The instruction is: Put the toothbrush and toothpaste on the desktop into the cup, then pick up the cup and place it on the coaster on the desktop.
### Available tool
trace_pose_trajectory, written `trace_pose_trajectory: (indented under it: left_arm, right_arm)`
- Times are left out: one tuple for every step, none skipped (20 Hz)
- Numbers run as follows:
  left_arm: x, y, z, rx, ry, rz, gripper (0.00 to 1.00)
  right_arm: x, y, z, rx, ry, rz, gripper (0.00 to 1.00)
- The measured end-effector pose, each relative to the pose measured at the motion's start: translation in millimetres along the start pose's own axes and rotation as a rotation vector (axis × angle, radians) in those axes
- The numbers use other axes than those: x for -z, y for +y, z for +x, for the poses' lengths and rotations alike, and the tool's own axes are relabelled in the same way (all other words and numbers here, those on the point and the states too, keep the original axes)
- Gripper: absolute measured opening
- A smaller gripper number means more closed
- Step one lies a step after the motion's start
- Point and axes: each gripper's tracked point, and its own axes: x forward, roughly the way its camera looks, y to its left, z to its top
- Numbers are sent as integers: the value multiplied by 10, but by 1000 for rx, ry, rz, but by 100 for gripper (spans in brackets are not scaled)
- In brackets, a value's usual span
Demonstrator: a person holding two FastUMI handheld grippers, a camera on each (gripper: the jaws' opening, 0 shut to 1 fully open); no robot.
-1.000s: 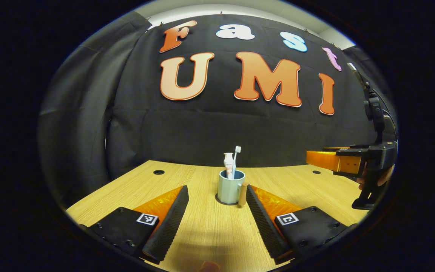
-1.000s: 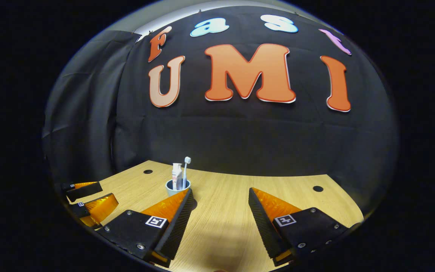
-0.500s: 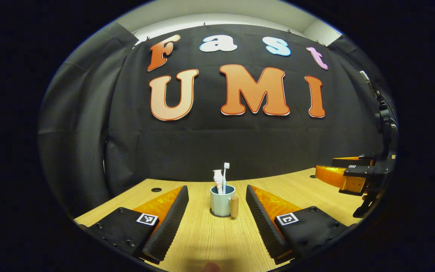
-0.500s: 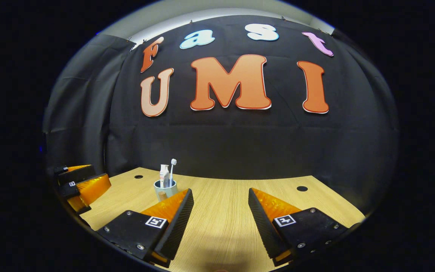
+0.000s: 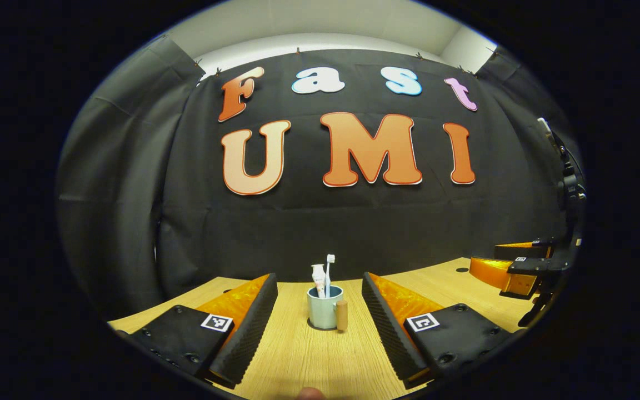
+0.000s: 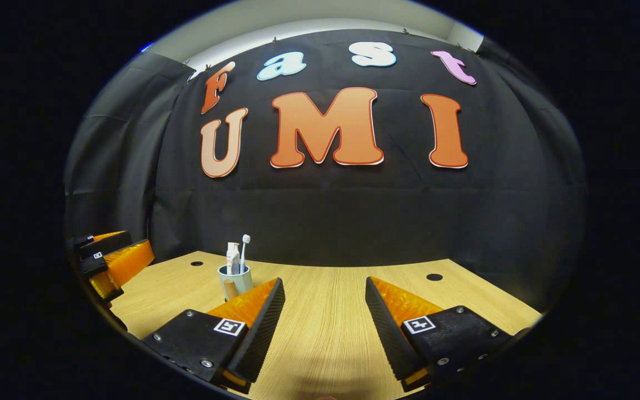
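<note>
The counter [image 5: 320, 361] is pale wood with fine straight grain, matt. The cup [image 5: 323, 314] looks smooth and glazed, its handle [image 5: 342, 315] plain wood. The fingers [image 5: 245, 333] carry ribbed, rough pads. The wall [image 6: 353, 216] is matt cloth.

In the left gripper view, the pale blue cylindrical cup [image 5: 324, 312] stands at lower centre on the dark round coaster [image 5: 320, 326], on the light wooden desktop [image 5: 320, 361]. The white toothbrush [image 5: 329, 272] and white toothpaste tube [image 5: 318, 278] stand inside it, toothpaste to the left.
</note>
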Motion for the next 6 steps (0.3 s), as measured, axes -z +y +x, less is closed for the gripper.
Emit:
trace_pose_trajectory:
  left_arm:
    - [-10,-5,-7,1,-6,1,98]
    - [-22,-16,-8,3,-14,2,98]
    - [-28,-11,-34,2,-20,6,98]
    - [-43,-7,-37,2,-26,11,98]
    - [-62,-10,-51,-1,-29,18,98]
    - [-75,-21,-61,-2,-33,22,98]
  right_arm:
    - [18,0,-11,-3,3,4,88]
    - [5,-19,-11,3,-3,4,88]
    - [-21,-40,-17,6,-11,1,88]
    - [-50,-51,-22,10,-21,-2,88]
    - [-68,-51,-26,8,-29,-1,88]
    - [-79,-27,-32,2,-33,2,88]
